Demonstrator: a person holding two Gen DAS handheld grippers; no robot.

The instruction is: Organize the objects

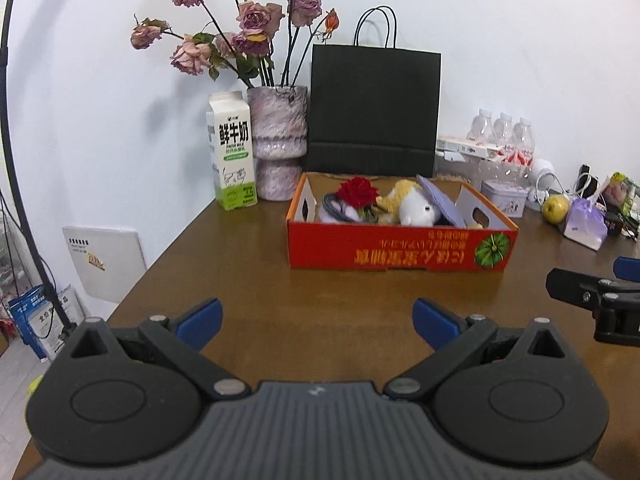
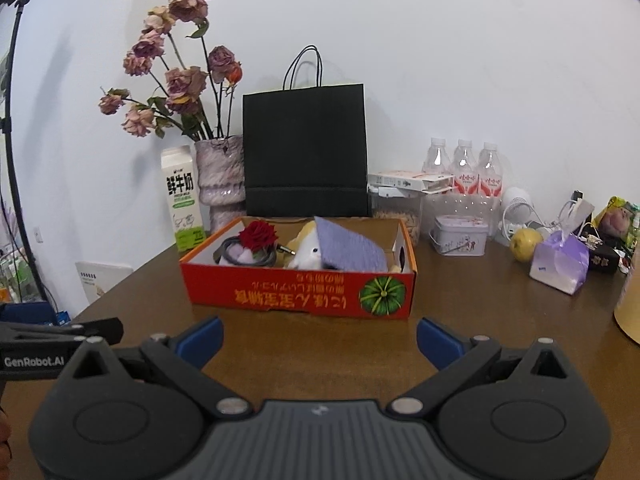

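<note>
A red cardboard box (image 1: 400, 250) (image 2: 280, 292) stands on the brown table (image 1: 304, 300) in front of both grippers. Inside it lie a red rose (image 1: 357, 193) (image 2: 258, 236), a coiled grey cable (image 1: 334, 208) (image 2: 240, 258), a white and yellow plush toy (image 1: 412, 206) (image 2: 306, 254) and a purple notebook (image 1: 442, 200) (image 2: 348, 248) leaning over the plush. My left gripper (image 1: 318, 322) is open and empty, well short of the box. My right gripper (image 2: 319, 340) is open and empty, just before the box's front wall.
Against the wall stand a milk carton (image 1: 231, 152) (image 2: 182, 200), a vase of dried roses (image 1: 278, 140) (image 2: 220, 180) and a black paper bag (image 1: 374, 112) (image 2: 306, 152). To the right are water bottles (image 2: 464, 172), a small tin (image 2: 460, 236), a yellow-green fruit (image 2: 526, 244) and a purple pouch (image 2: 560, 264).
</note>
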